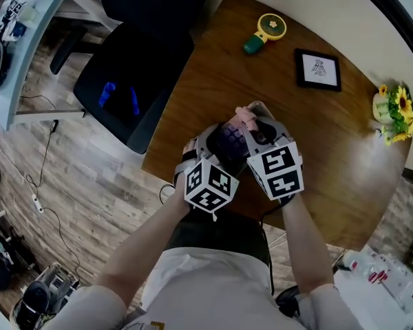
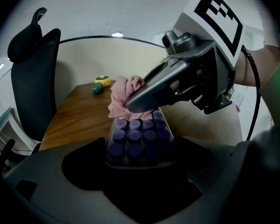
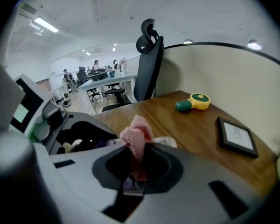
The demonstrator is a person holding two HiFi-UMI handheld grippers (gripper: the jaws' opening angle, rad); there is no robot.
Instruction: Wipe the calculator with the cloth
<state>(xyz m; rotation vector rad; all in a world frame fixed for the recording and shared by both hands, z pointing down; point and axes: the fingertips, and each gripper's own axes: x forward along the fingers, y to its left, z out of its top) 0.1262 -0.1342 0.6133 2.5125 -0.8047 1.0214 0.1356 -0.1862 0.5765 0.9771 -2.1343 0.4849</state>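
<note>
A calculator (image 1: 228,141) with purple keys (image 2: 139,136) and a clear rim is held in the air above the near edge of the wooden table (image 1: 337,177). My left gripper (image 2: 140,160) is shut on its lower end. My right gripper (image 3: 136,164) is shut on a bunched pink cloth (image 3: 136,136). In the left gripper view the cloth (image 2: 123,94) rests against the calculator's top end, with the right gripper's fingers (image 2: 147,94) lying across it. From the head view both grippers meet close together, left (image 1: 217,151) and right (image 1: 251,126), with the cloth (image 1: 244,117) poking out above.
On the table's far side lie a yellow and green hand-held gadget (image 1: 265,31) and a small black picture frame (image 1: 318,69). A pot of sunflowers (image 1: 394,112) stands at the right edge. A black office chair (image 1: 134,81) is at the table's left.
</note>
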